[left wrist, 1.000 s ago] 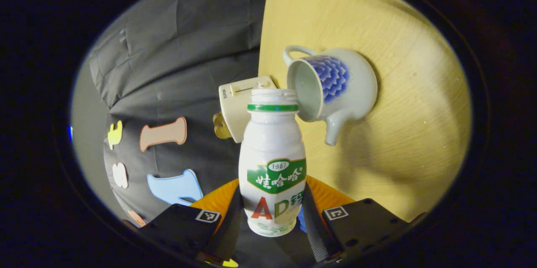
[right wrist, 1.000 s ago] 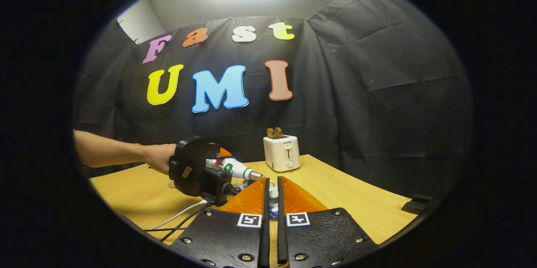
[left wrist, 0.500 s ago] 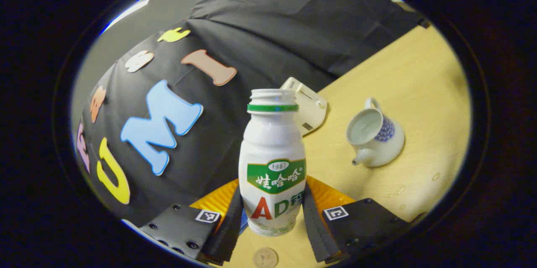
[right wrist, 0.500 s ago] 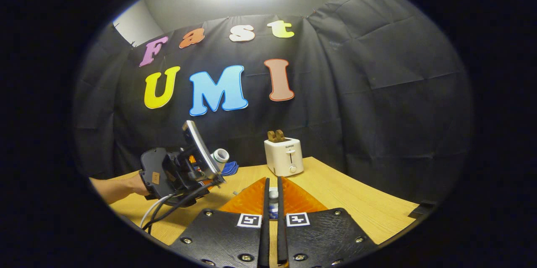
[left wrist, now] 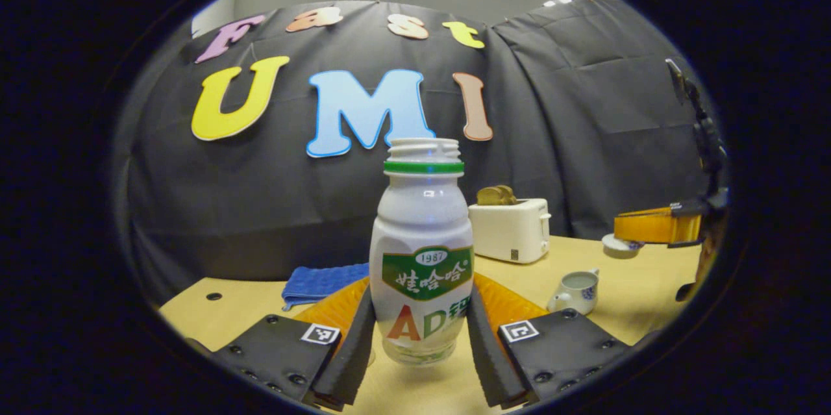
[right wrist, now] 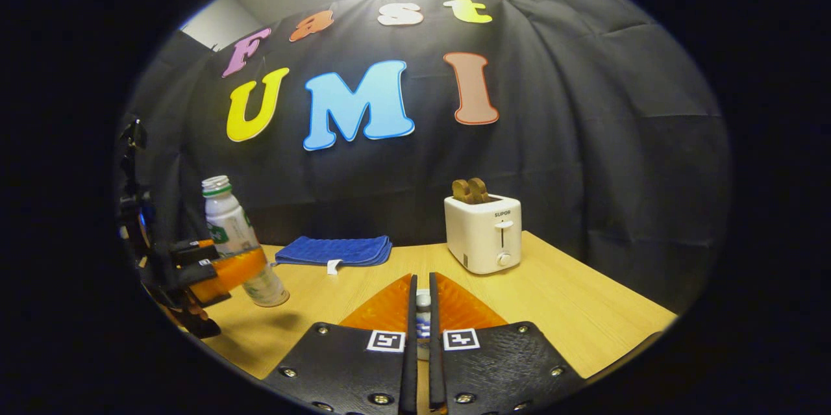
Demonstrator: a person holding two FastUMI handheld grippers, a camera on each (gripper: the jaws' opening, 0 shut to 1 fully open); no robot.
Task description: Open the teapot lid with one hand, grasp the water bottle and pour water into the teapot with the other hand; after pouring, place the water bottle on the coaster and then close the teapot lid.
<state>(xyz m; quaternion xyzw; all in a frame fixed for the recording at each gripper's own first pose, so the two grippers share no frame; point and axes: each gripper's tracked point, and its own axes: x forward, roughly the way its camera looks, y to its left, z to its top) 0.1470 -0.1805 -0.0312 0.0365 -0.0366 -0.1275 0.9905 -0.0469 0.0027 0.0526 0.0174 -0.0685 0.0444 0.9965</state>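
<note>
In the left gripper view, a white bottle with a green label and no cap stands upright. My left gripper is shut on its lower body, just above the wooden table. The small white teapot with a blue flower sits lidless to the right. Above and beyond it, my right gripper holds the lid in the air. The right gripper view has my right gripper shut on the lid's knob. Far left there is the left gripper with the bottle.
A white toaster with bread in it stands at the back of the table, also seen as the toaster in the right gripper view. A folded blue cloth lies at the back left, the same cloth by the wall.
The bottle has swung from tipped over the teapot's mouth back to upright and moved left, away from the teapot. The right gripper still holds the lid aloft.
</note>
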